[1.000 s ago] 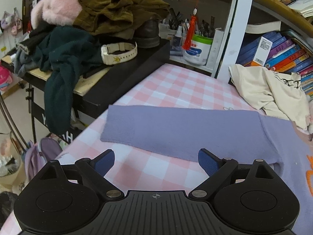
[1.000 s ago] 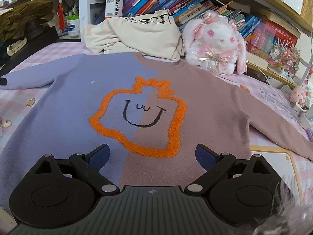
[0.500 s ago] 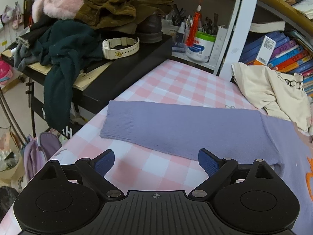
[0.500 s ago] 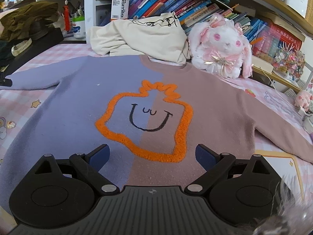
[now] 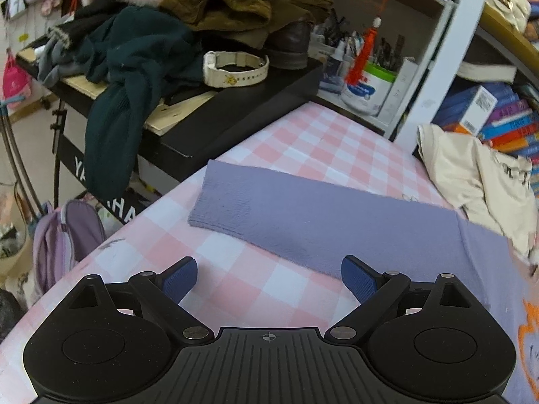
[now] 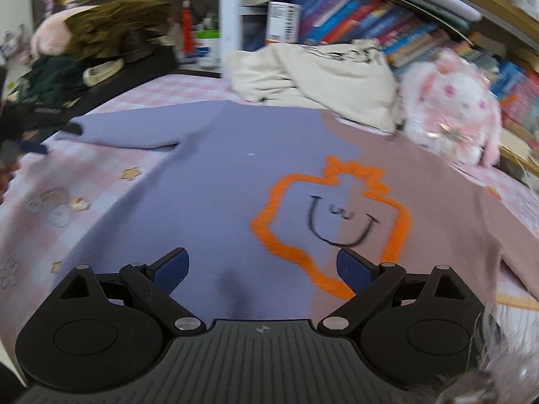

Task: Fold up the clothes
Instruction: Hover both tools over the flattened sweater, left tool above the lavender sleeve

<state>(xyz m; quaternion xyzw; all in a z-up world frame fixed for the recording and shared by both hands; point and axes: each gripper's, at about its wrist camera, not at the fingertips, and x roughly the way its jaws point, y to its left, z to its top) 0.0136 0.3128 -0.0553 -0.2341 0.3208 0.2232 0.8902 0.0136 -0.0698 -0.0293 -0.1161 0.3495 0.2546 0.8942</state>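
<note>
A two-tone sweater (image 6: 235, 181), lilac on the left half and mauve on the right, lies flat and face up on the pink checked cloth, with an orange-outlined smiling shape (image 6: 333, 222) on its chest. Its lilac left sleeve (image 5: 303, 215) stretches out straight toward the table's left edge. My left gripper (image 5: 269, 277) hovers open just short of that sleeve's near edge, nothing between its fingers. My right gripper (image 6: 262, 267) is open above the sweater's lower front, also holding nothing. The left gripper also shows small and dark at the far left in the right wrist view.
A cream garment (image 6: 316, 77) lies crumpled behind the sweater's collar, beside a pink-white plush rabbit (image 6: 451, 107). A black keyboard (image 5: 235, 111) piled with clothes and a white watch (image 5: 235, 67) borders the table's left edge (image 5: 111, 245). Shelves of books (image 6: 370, 27) stand behind.
My left gripper has edged forward and tilted down toward the sleeve. My right gripper has swung left, so the smiling shape now sits right of centre; that view is motion-blurred.
</note>
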